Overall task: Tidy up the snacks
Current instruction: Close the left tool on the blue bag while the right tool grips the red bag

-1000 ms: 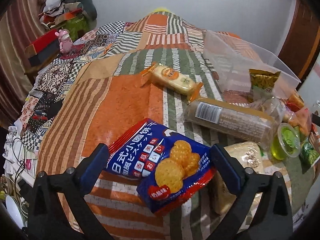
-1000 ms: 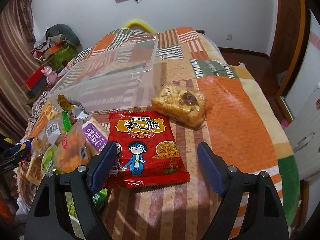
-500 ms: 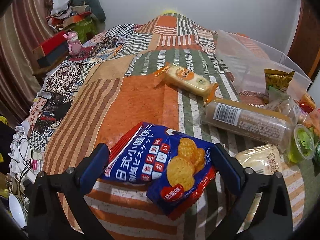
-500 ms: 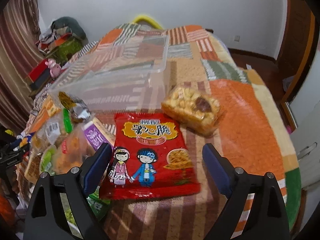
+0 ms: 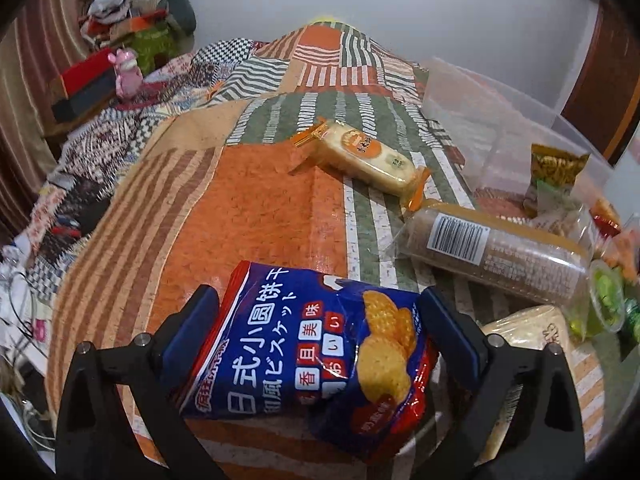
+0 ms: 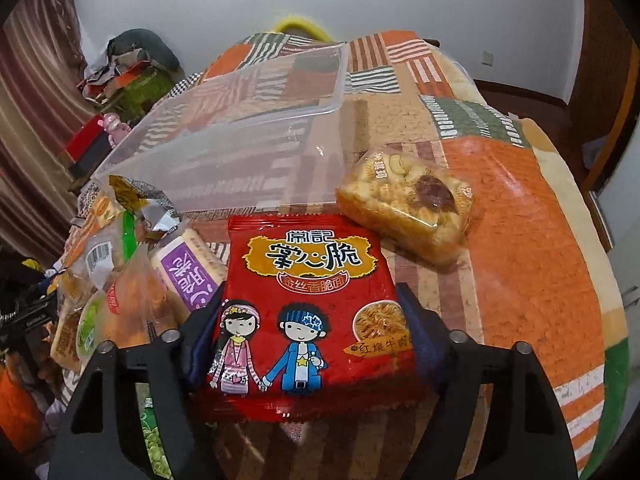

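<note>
In the left wrist view my left gripper (image 5: 316, 328) has its fingers pressed on both sides of a blue biscuit bag (image 5: 312, 356), which is crumpled and sits low over the patchwork bedspread (image 5: 256, 208). In the right wrist view my right gripper (image 6: 308, 324) has its fingers tight against both edges of a flat red noodle-snack packet (image 6: 308, 312). A clear plastic bin (image 6: 248, 136) stands behind it, and also shows in the left wrist view (image 5: 500, 120) at the right.
Left view: a yellow cracker pack (image 5: 360, 156), a long clear biscuit tube (image 5: 496, 248), a green jelly cup (image 5: 608, 300) and a pale bag (image 5: 524, 332). Right view: a cake-like snack bag (image 6: 408, 208) at the right, a heap of packets (image 6: 120, 272) at the left.
Both grippers moved forward over their packets and closed. The blue bag now sits squeezed between the left fingers; the red packet now fills the gap between the right fingers.
</note>
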A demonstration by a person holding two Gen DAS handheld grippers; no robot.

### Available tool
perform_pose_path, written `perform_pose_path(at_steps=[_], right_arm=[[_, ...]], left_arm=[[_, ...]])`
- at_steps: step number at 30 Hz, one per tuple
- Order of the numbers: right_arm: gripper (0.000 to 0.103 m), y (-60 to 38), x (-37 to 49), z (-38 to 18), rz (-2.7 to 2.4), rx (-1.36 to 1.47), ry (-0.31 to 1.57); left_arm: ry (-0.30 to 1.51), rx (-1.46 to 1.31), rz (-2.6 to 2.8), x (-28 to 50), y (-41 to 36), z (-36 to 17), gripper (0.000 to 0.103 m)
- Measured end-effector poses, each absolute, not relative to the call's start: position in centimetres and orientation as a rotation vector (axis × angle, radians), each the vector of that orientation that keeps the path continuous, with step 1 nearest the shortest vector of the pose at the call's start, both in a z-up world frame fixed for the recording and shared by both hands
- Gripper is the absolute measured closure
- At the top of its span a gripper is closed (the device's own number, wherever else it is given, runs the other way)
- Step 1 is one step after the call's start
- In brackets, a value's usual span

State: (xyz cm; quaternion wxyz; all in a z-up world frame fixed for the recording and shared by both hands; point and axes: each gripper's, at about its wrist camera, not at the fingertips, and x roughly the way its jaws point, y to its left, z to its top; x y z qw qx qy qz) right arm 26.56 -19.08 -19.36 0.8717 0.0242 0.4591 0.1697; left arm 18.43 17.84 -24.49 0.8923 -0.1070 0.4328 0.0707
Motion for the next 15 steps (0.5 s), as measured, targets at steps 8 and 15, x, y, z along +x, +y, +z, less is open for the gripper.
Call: perform_pose_path(at_steps=[8,15], right_arm=[[0.037,-19.0,26.0,-19.0,0.356,0.063,0.95],[0.037,-19.1,24.6,-18.1,0.363,0.059,0.925]], left_arm=[[0.893,-0.259,0.134,17.3,18.5,-23.6,0.03],[0.893,-0.224,0.143,16.4,17.9,-22.4,0.042]])
